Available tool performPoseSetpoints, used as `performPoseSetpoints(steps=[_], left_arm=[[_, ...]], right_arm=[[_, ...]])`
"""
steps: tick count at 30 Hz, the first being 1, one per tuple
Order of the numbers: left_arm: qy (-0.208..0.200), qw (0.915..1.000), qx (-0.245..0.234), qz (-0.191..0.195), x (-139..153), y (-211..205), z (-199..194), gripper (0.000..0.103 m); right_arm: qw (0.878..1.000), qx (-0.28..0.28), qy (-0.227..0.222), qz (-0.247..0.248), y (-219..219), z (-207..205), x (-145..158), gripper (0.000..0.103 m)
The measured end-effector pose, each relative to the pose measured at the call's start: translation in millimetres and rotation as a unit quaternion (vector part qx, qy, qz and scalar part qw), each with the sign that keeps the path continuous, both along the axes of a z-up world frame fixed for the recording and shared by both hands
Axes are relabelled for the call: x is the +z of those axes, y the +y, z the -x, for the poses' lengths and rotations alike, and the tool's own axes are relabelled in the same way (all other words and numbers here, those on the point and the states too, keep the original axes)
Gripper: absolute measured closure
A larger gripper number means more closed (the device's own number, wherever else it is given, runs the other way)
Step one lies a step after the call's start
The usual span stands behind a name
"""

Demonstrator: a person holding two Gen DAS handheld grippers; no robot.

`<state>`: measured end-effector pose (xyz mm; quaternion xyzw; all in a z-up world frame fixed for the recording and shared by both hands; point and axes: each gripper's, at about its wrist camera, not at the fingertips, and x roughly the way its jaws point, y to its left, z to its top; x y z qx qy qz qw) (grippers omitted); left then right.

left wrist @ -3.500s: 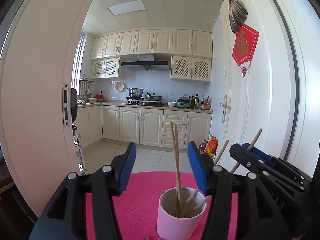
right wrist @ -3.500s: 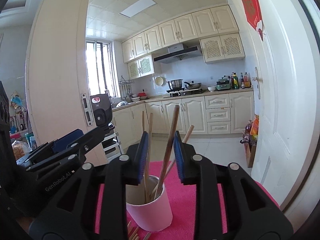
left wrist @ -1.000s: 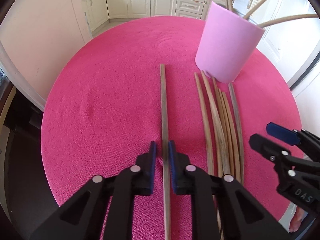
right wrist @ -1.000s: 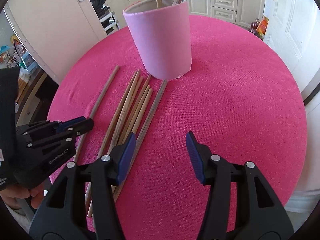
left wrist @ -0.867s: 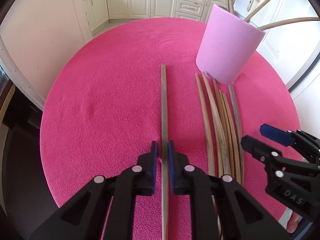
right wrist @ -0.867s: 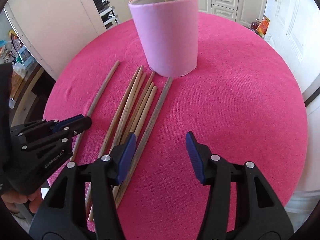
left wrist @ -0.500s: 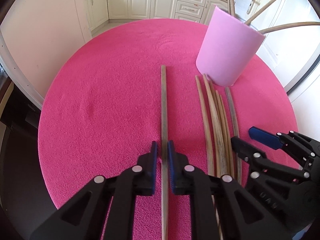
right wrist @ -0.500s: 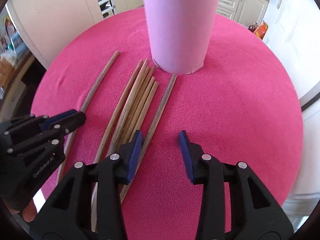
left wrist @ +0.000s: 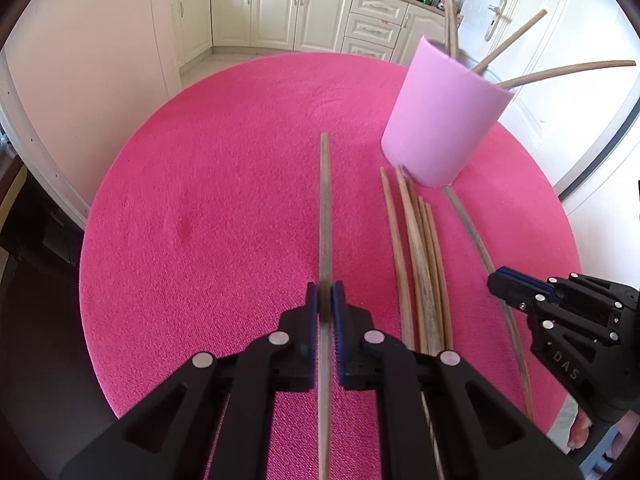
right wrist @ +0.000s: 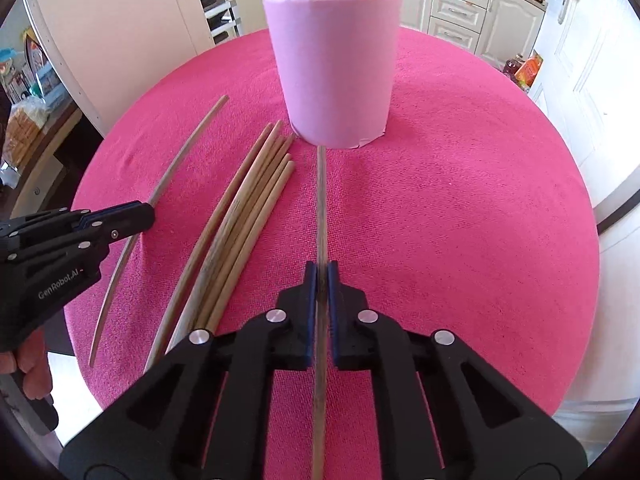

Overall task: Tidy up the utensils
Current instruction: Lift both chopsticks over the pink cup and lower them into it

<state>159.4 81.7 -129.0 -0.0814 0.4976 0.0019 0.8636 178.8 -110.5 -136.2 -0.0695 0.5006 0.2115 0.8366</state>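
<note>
A pink cup [left wrist: 442,116] holding several wooden chopsticks stands on the round pink table [left wrist: 224,184]. My left gripper [left wrist: 325,302] is shut on a lone chopstick [left wrist: 325,208] lying left of the others. A bundle of several chopsticks [left wrist: 420,256] lies between the two grippers. My right gripper [right wrist: 319,276] is shut on the rightmost chopstick [right wrist: 321,200], whose far tip touches the foot of the cup [right wrist: 334,60]. The left gripper [right wrist: 136,216] shows at the left of the right wrist view, and the right gripper [left wrist: 500,282] at the right of the left wrist view.
The table edge [right wrist: 576,184] curves close on the right, with a white door [left wrist: 560,60] beyond it. Kitchen cabinets [left wrist: 300,16] line the far wall. A white door panel [left wrist: 80,60] stands to the left.
My right gripper moved left over the rightmost chopstick and shut on it. My left gripper stayed shut on its chopstick, nearly still.
</note>
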Motion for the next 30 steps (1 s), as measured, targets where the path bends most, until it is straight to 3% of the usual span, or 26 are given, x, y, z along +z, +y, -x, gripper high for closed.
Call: performPoseSetpoints(steps=[3, 9, 15, 24, 30], left_arm=[[-0.019, 0.9998, -0.005, 0.009, 9.5, -3.0, 5.5, 0.096], [-0.096, 0.9948, -0.028, 0.019, 38.3, -15.5, 13.8, 0.096], [-0.189, 0.9807, -0.043, 0.028, 66.5, -28.5, 19.1, 0.096], [-0.344, 0.9357, -0.050, 0.060, 95.2, -47.7, 14.3, 0.096], [-0.424, 0.9035, -0.032, 0.051, 117.7, -55.8, 6.5, 0.096]], right_arm=[[0.999, 0.000, -0.010, -0.035, -14.0, 3.4, 7.8, 0.097], [0.992, 0.007, -0.063, -0.109, -35.2, 12.4, 38.9, 0.097], [0.981, 0.008, -0.111, -0.161, -51.4, 16.0, 64.1, 0.097], [0.950, 0.002, -0.221, -0.222, -57.3, 18.9, 111.4, 0.097], [0.916, -0.025, -0.321, -0.240, -55.8, 13.8, 136.6, 0.097]])
